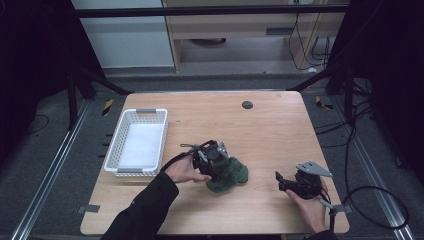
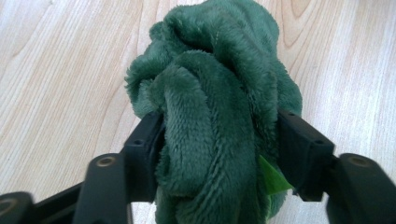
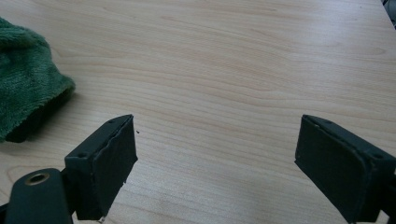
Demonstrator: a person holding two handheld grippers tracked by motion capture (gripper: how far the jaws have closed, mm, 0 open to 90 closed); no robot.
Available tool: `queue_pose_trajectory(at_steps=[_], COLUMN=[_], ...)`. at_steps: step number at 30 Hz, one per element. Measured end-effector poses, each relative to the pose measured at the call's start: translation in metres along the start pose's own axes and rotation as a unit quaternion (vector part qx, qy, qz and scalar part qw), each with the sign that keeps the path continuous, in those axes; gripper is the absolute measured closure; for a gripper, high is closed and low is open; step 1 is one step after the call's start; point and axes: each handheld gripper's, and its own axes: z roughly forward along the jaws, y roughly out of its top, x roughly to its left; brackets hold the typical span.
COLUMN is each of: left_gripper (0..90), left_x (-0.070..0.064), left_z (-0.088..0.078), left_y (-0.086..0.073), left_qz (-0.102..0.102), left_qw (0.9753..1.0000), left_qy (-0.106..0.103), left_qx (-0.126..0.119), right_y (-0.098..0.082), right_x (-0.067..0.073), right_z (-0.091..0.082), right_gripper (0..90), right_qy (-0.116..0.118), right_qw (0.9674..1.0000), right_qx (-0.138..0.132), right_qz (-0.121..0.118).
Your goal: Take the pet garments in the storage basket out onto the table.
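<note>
The left gripper has its fingers set on either side of a bunched green plush cloth, the fabric filling the gap between them and bulging past the pads (whether the pads press on it or only rest against the pile I cannot tell). A light green tag pokes out of the folds by the right-hand pad. The right gripper has its jaws spread wide with only bare wood between them; in its own view an edge of the cloth lies at the far left. From above, the right gripper sits at the near right of the wooden table, held in the person's right hand and pointing left toward the cloth. The cloth lies near the middle of the table, toward the near side, with the left gripper at its left edge in the left hand. Farther off to the left stands a white slotted basket, well apart from the cloth, and a small dark round spot marks the far part of the tabletop.
</note>
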Motion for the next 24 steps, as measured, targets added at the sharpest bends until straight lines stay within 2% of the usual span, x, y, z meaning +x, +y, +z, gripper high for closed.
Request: queue_pose_trajectory(at_steps=[9, 16, 19, 20, 21, 24], left_gripper=[29.0, 24.3, 22.7, 21.9, 21.4, 20.0], left_x=[-0.001, -0.003, -0.004, -0.004, -0.004, -0.004], left_z=[-0.008, -0.020, -0.025, -0.028, -0.028, -0.031], left_y=[-0.003, -0.006, -0.008, -0.011, -0.011, -0.015], left_qz=[-0.012, -0.023, -0.034, -0.041, -0.041, -0.055], left_qw=[0.9998, 0.9987, 0.9975, 0.9964, 0.9964, 0.9942], left_qy=[0.010, 0.021, 0.024, 0.027, 0.027, 0.034], left_qx=[-0.016, -0.042, -0.058, -0.069, -0.069, -0.085], right_y=[0.000, 0.000, 0.000, 0.000, 0.000, 0.000], right_x=[0.000, 0.000, 0.000, 0.000, 0.000, 0.000], right_z=[0.000, 0.000, 0.000, 0.000, 0.000, 0.000], right_gripper=[12.4, 12.2, 12.1, 12.0, 12.0, 12.0], right_qy=[0.001, 0.001, 0.000, 0.001, 0.001, 0.001], right_qw=[1.0000, 1.0000, 1.0000, 1.0000, 1.0000, 1.0000], right_qx=[0.001, 0.002, 0.002, 0.002, 0.002, 0.002], right_qz=[0.001, 0.003, 0.002, 0.005, 0.005, 0.005])
